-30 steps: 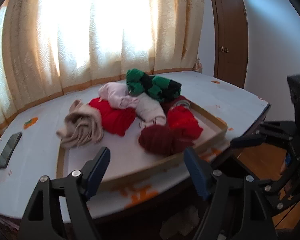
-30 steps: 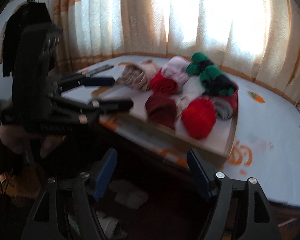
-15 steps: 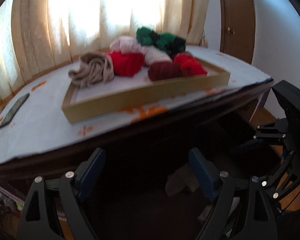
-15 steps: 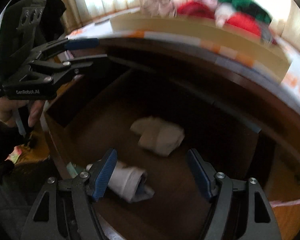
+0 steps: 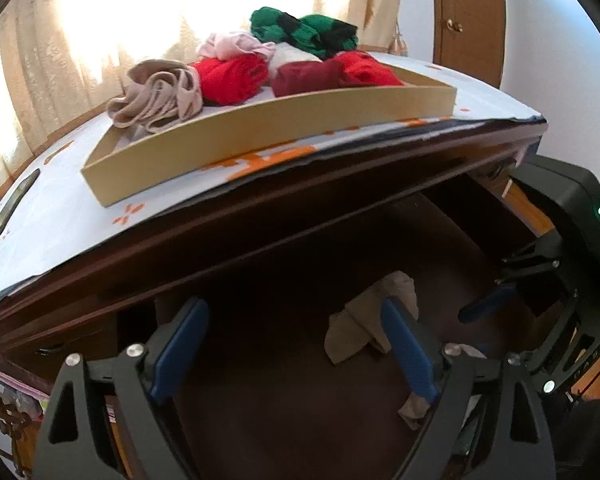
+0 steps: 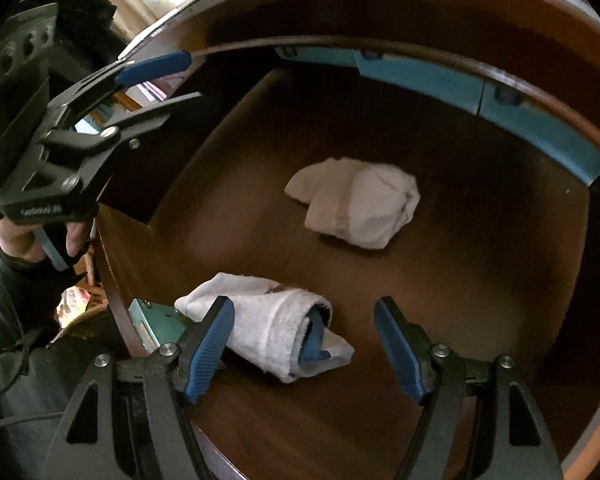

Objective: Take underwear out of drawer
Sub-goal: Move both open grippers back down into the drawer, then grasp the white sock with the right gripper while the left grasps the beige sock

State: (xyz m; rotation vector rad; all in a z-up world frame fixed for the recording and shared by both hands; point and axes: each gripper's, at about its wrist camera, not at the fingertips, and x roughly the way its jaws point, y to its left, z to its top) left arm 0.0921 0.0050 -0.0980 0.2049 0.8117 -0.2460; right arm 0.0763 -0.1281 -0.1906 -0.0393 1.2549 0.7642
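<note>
— Two grippers, and only one bit of writing between them: on the left gripper (image 6: 152, 80), seen from the right wrist, a pale brand mark runs along its black body, too blurred for us to read.

— Agreed. What has changed for us since a second ago?

— Then both cameras looked across the table at the tray (image 5: 260, 128) of rolled clothes. Now we look under the table edge into the open drawer (image 6: 480, 280). In the left wrist view the tray sits high in the frame, and its clothes lie as they did.

— And our tongs?

— Left gripper (image 5: 296, 344): its jaws are opening, wider than a second ago, with nothing pressed between the pads. The beige underwear (image 5: 374, 320) on the drawer floor lies beyond the right-hand blue finger, which hides part of it; whether any of it lies inside the gap, we cannot tell.

— And on the right?

— Right gripper (image 6: 304, 344): spread as wide as before, gripping nothing. A rolled white piece (image 6: 276, 332) with a blue lining lies on the drawer floor between its fingers, nearer the left-hand one, whose pad covers one end. We cannot tell whether it touches the cloth. Farther in, well beyond the tips, a second white bundle (image 6: 360, 204) rests mid-drawer.

— So all of it is in the drawer.

— Yes, none lifted yet.
</note>
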